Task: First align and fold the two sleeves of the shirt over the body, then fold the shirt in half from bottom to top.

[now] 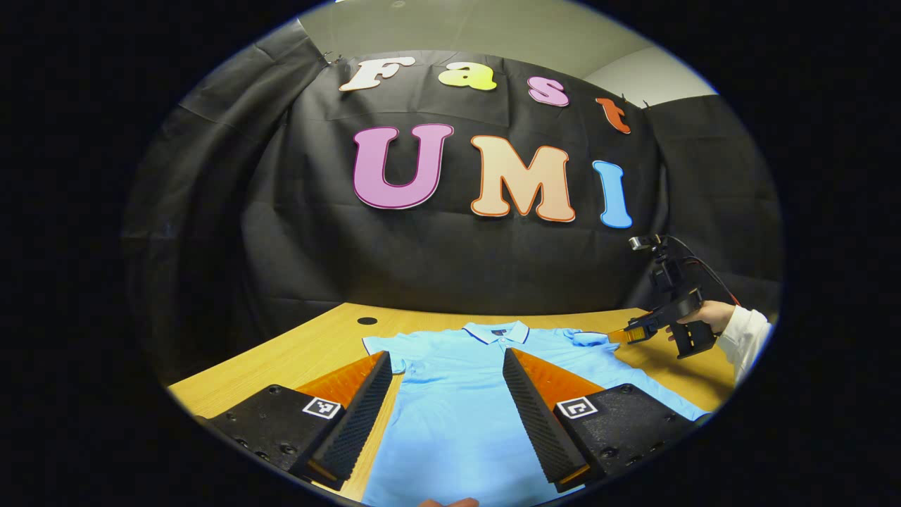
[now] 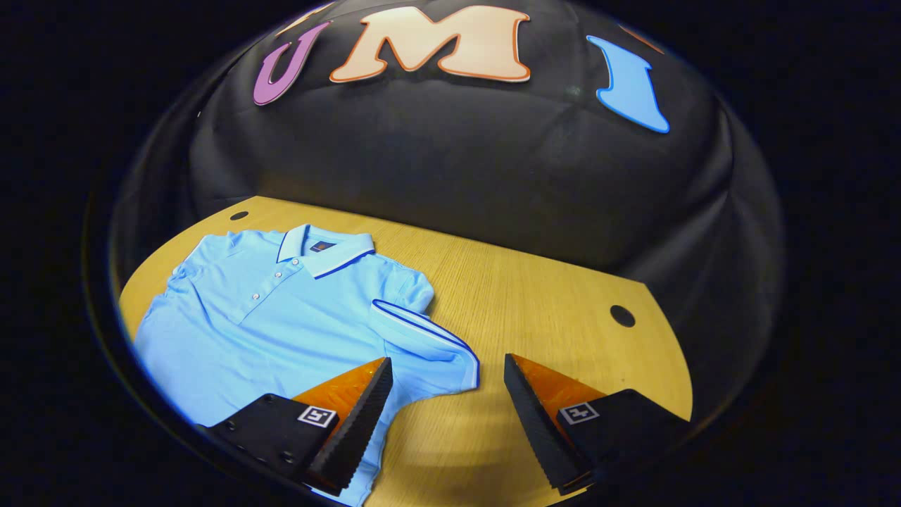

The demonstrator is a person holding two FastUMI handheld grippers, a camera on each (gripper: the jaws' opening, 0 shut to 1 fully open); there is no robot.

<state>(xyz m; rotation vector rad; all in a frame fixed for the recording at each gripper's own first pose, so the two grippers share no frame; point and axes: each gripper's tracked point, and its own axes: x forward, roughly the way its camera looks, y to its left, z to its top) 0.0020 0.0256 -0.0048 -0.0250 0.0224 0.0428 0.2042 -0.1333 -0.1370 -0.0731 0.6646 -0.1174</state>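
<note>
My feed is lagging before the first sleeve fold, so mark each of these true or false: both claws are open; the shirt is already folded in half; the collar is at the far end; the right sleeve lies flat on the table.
1. Both claws are open: true, the left claw and right claw are empty.
2. The shirt is folded in half: false, it lies spread out.
3. The collar is at the far end: true.
4. The right sleeve lies flat on the table: true.

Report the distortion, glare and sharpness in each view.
Left gripper view: fisheye bends the table edge; shirt sharp and evenly lit; the other hand-held gripper small near the rim. Right gripper view: stronger bowing, table curved, soft glare on the wood, shirt crisp.
</note>
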